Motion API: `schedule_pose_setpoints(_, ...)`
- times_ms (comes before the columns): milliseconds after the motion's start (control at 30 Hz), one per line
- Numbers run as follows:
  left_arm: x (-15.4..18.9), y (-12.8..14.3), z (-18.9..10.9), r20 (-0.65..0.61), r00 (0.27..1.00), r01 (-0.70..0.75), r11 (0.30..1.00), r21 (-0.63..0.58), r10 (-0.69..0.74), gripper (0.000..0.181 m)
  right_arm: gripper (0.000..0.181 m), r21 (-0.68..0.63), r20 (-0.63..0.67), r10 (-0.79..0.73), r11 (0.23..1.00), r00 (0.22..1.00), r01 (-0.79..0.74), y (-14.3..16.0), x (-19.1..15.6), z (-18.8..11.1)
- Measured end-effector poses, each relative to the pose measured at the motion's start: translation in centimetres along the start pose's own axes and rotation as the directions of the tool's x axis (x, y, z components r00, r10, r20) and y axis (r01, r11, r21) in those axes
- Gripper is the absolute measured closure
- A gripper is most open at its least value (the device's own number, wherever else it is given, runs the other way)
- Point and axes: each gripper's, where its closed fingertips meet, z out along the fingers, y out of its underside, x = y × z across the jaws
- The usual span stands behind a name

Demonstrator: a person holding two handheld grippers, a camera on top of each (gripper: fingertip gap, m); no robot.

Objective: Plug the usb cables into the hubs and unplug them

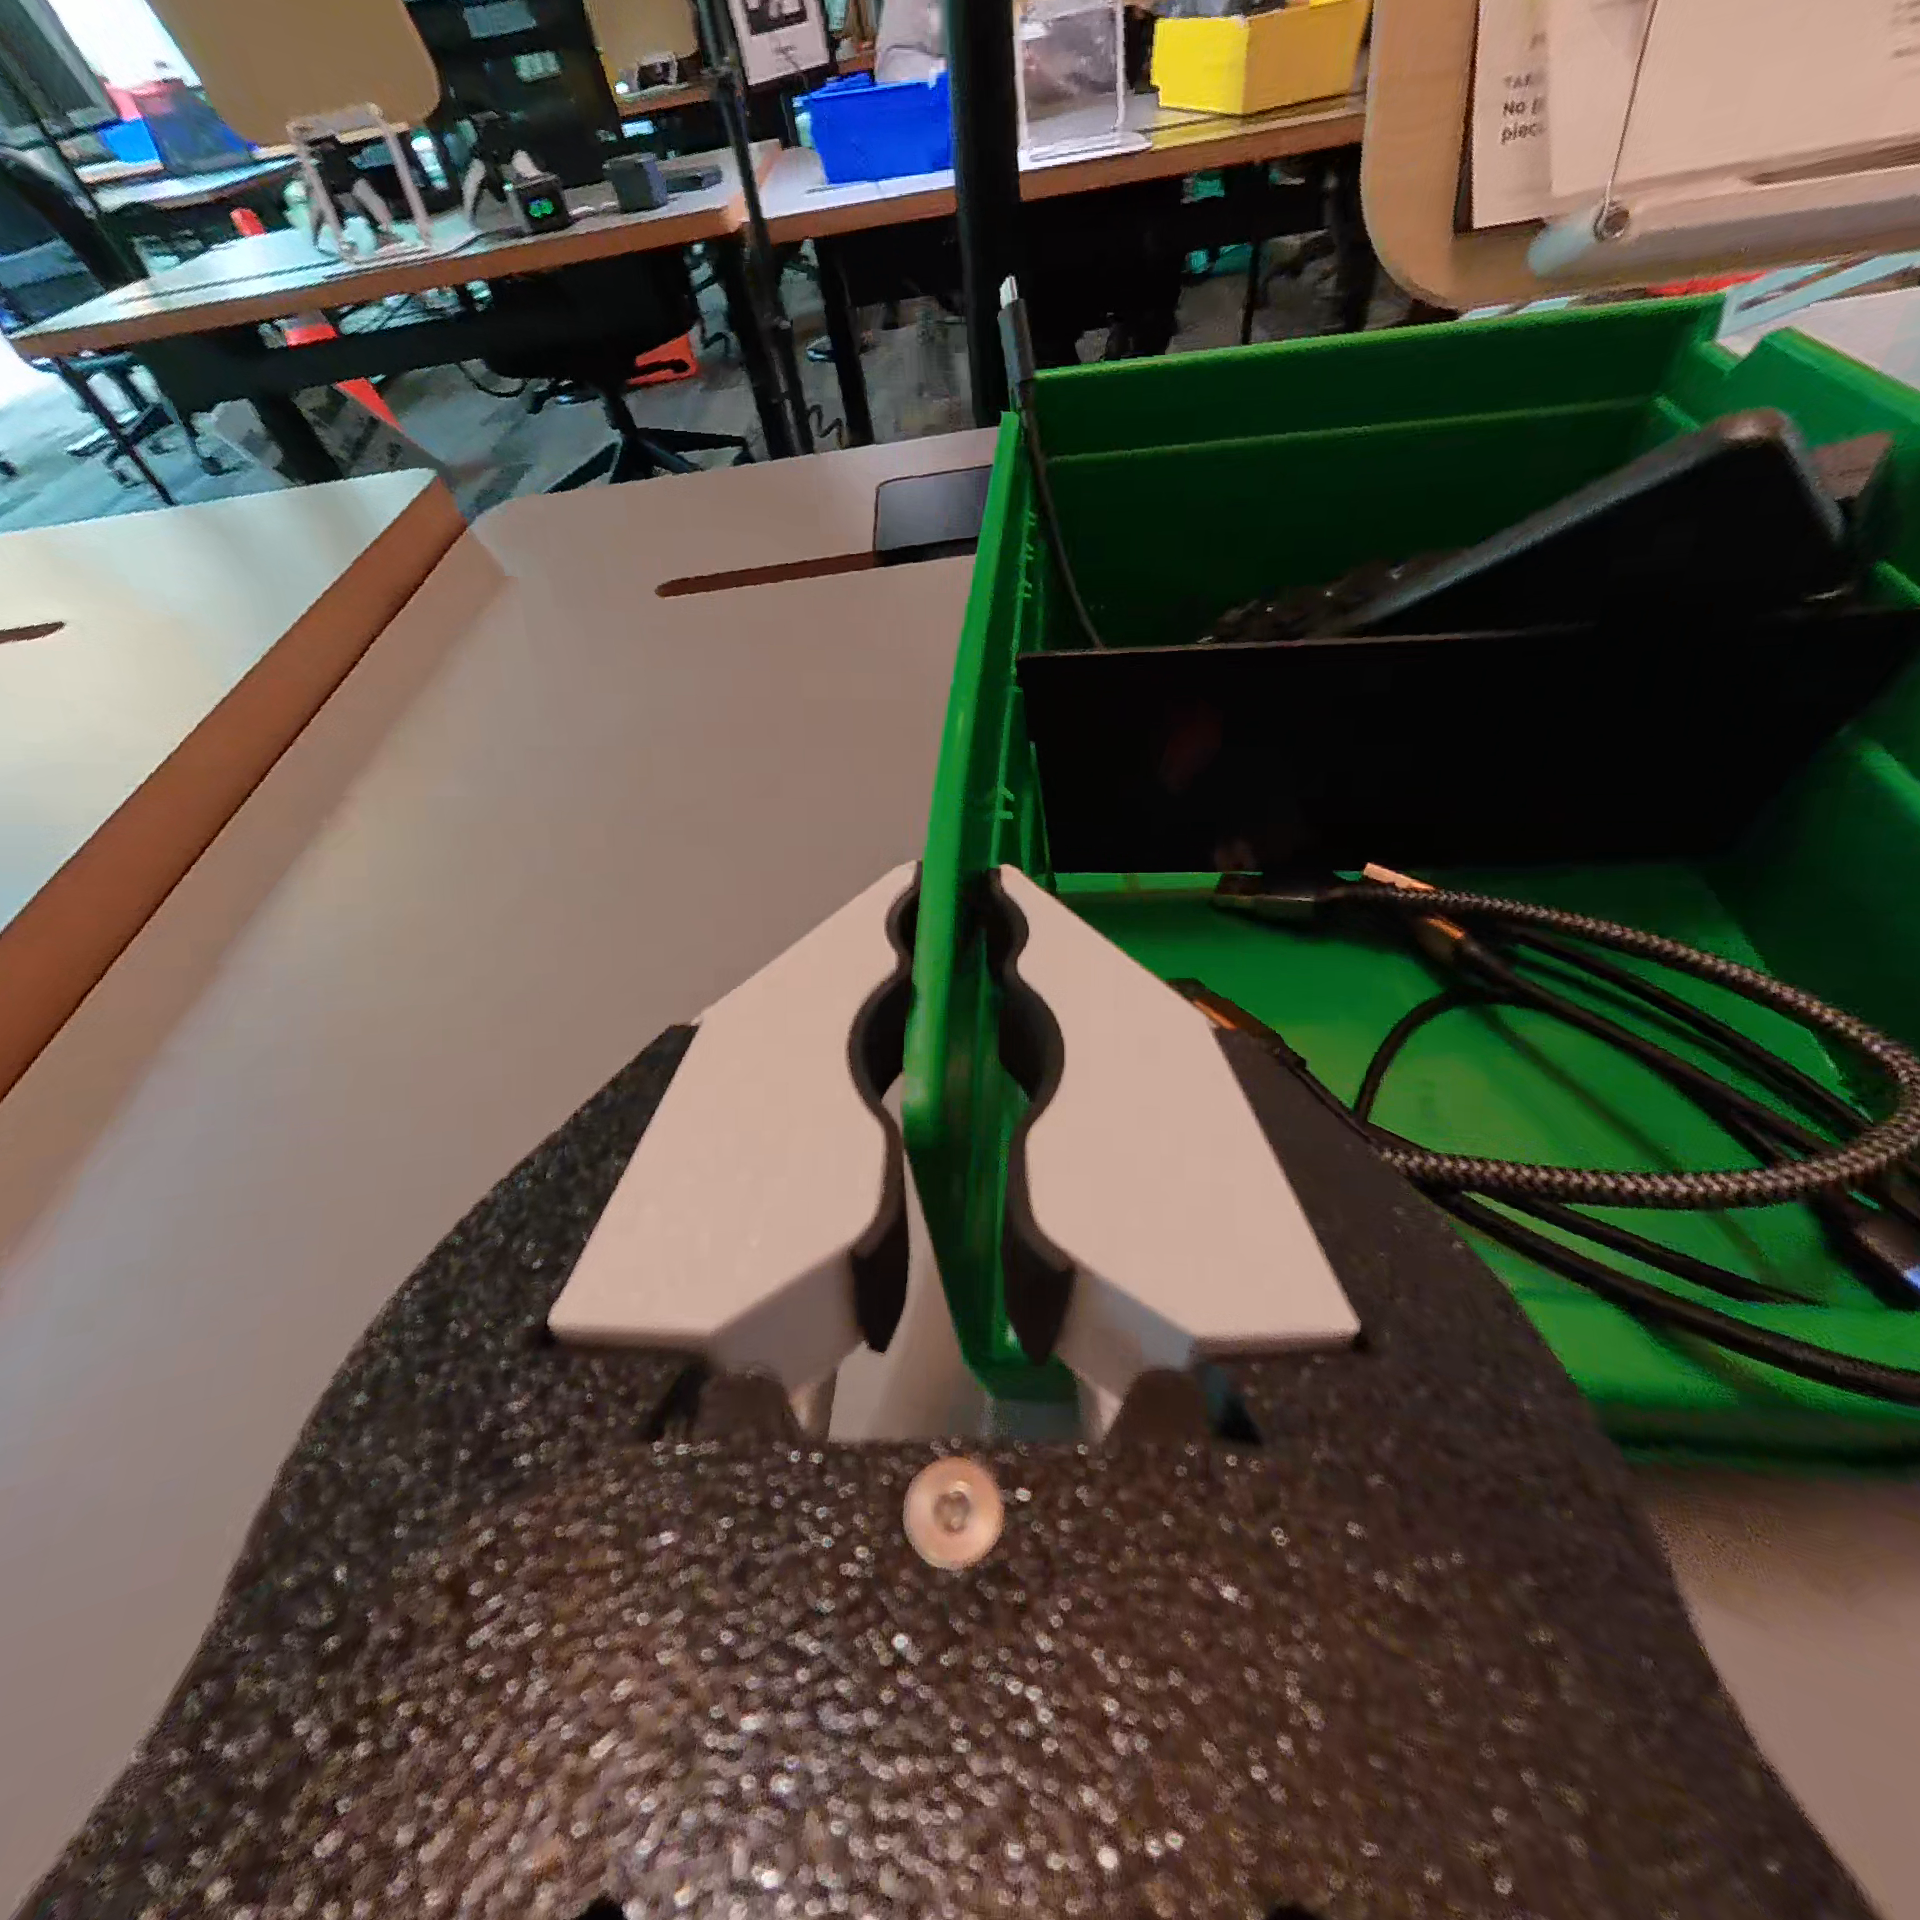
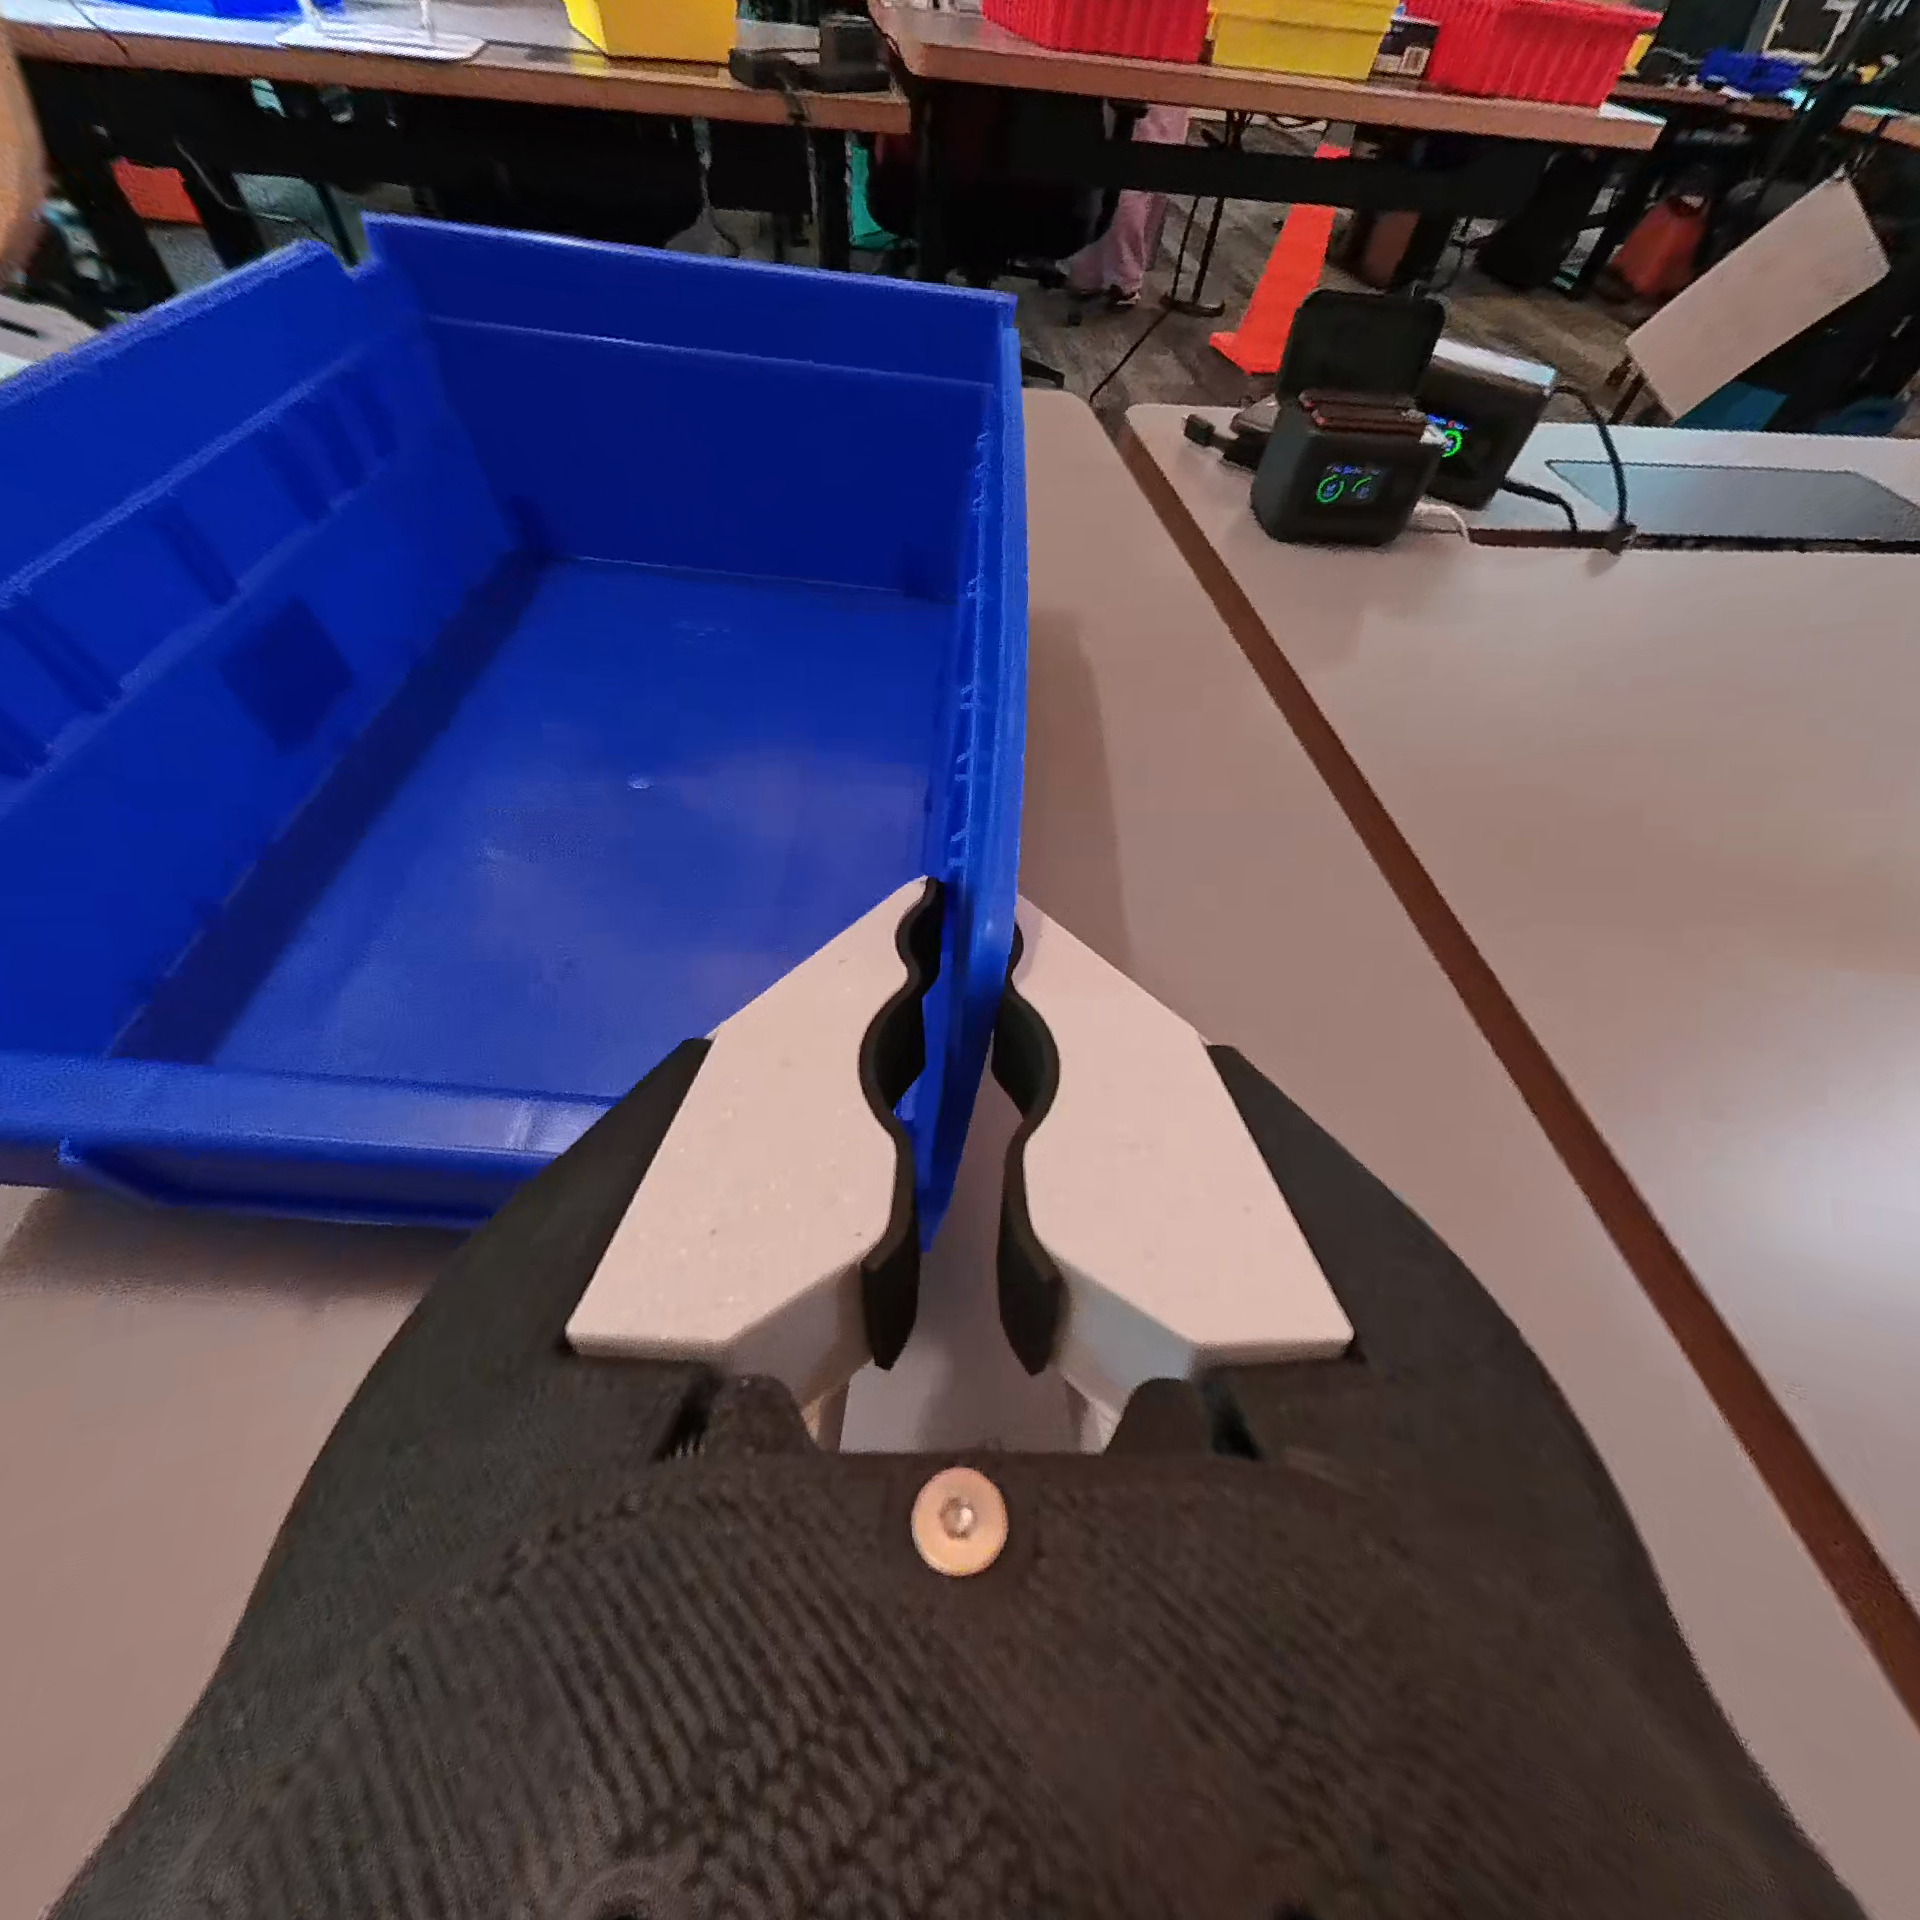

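My left gripper [image 1: 958, 914] is shut on the left wall of a green bin [image 1: 966, 790]; the wall runs between its jaws. The bin holds coiled black braided USB cables [image 1: 1662, 1060] in its near compartment. Behind a black divider [image 1: 1434, 758] lie black hubs [image 1: 1621, 540], and one cable end [image 1: 1010, 312] sticks up above the far left corner. My right gripper [image 2: 971, 925] is shut on the right wall of an empty blue bin [image 2: 987, 727]; the wall runs between its jaws.
Both bins sit on a pale grey table [image 1: 520, 935] with a cable slot [image 1: 769, 574] at the back. To the right, a neighbouring table [image 2: 1610, 831] carries dark charger boxes [image 2: 1340, 457] with lit displays. Further tables, coloured bins and an orange cone [image 2: 1288, 281] stand beyond.
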Motion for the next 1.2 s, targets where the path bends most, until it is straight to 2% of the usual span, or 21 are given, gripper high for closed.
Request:
schedule_pose_setpoints(233,-5.6,-0.2,3.3,-0.074,0.997,0.022,1.0,-0.012,-0.023,0.171,0.177,0.002,0.019,0.031,1.0,0.999,-0.031,-0.8,2.1,2.8)
schedule_pose_setpoints(333,-7.9,-0.2,4.1,-0.01,1.0,0.013,0.999,-0.029,-0.013,0.169,0.177,0.008,0.026,0.021,1.0,0.999,-0.021,-1.0,2.3,3.3)
schedule_pose_setpoints(400,-8.6,-0.3,4.4,-0.016,0.999,0.034,0.999,-0.004,-0.034,0.171,0.177,0.012,0.024,0.028,1.0,0.999,-0.029,-0.9,2.3,3.2)
schedule_pose_setpoints(433,-8.7,-0.2,4.4,-0.027,0.999,0.042,0.999,-0.003,-0.043,0.171,0.171,0.001,0.001,0.023,1.0,1.0,-0.023,-0.7,2.5,2.8)
schedule_pose_setpoints(500,-10.1,-0.3,3.9,0.041,0.995,0.088,0.995,-0.037,-0.086,0.148,0.128,0.02,-0.06,0.001,1.0,0.998,0.0,-1.4,3.0,1.0)
schedule_pose_setpoints(533,-10.4,-1.1,3.4,0.062,0.995,0.085,0.996,-0.024,-0.083,0.143,0.12,0.051,-0.066,-0.009,0.999,0.998,0.013,-2.3,2.8,-0.2)
schedule_pose_setpoints(600,-9.5,-4.4,2.4,0.034,0.999,0.017,0.997,0.078,-0.02,0.145,0.117,0.182,-0.039,-0.016,0.983,0.999,0.023,-5.3,1.0,-2.7)
schedule_pose_setpoints(667,-6.2,-7.2,2.6,-0.088,0.989,-0.108,0.986,0.123,0.119,0.145,0.128,0.326,0.127,-0.066,0.945,0.99,0.021,-8.6,-4.1,-4.3)
schedule_pose_setpoints(733,-1.0,-8.1,3.3,-0.33,0.908,-0.24,0.966,0.102,0.26,0.135,0.127,0.319,0.428,-0.111,0.947,0.897,-0.034,-9.8,-11.8,-5.5)
schedule_pose_setpoints(767,1.0,-8.0,3.8,-0.419,0.855,-0.302,0.95,0.079,0.307,0.124,0.124,0.293,0.578,-0.124,0.954,0.806,-0.063,-9.7,-15.9,-6.4)
schedule_pose_setpoints(800,2.4,-7.8,4.2,-0.483,0.799,-0.373,0.925,0.07,0.359,0.124,0.124,0.284,0.697,-0.135,0.954,0.704,-0.098,-9.6,-19.5,-7.5)
schedule_pose_setpoints(867,3.9,-7.8,5.5,-0.535,0.706,-0.502,0.861,0.083,0.464,0.125,0.129,0.269,0.834,-0.138,0.947,0.534,-0.175,-9.3,-25.1,-9.1)
schedule_pose_setpoints(967,5.1,-7.9,7.1,-0.583,0.587,-0.643,0.761,0.086,0.562,0.127,0.13,0.249,0.888,-0.151,0.952,0.435,-0.177,-8.1,-30.0,-9.7)
schedule_pose_setpoints(1033,5.6,-7.6,7.8,-0.608,0.482,-0.747,0.659,0.092,0.631,0.13,0.129,0.297,0.87,-0.229,0.951,0.437,-0.092,-6.5,-31.7,-9.5)
schedule_pose_setpoints(1100,5.9,-7.0,8.5,-0.631,0.366,-0.841,0.534,0.091,0.684,0.136,0.127,0.337,0.858,-0.299,0.941,0.418,-0.017,-5.0,-32.7,-9.5)
schedule_pose_setpoints(1200,5.9,-5.5,9.4,-0.67,0.183,-0.948,0.311,0.075,0.719,0.147,0.128,0.326,0.872,-0.292,0.945,0.394,-0.021,-4.3,-32.8,-9.4)
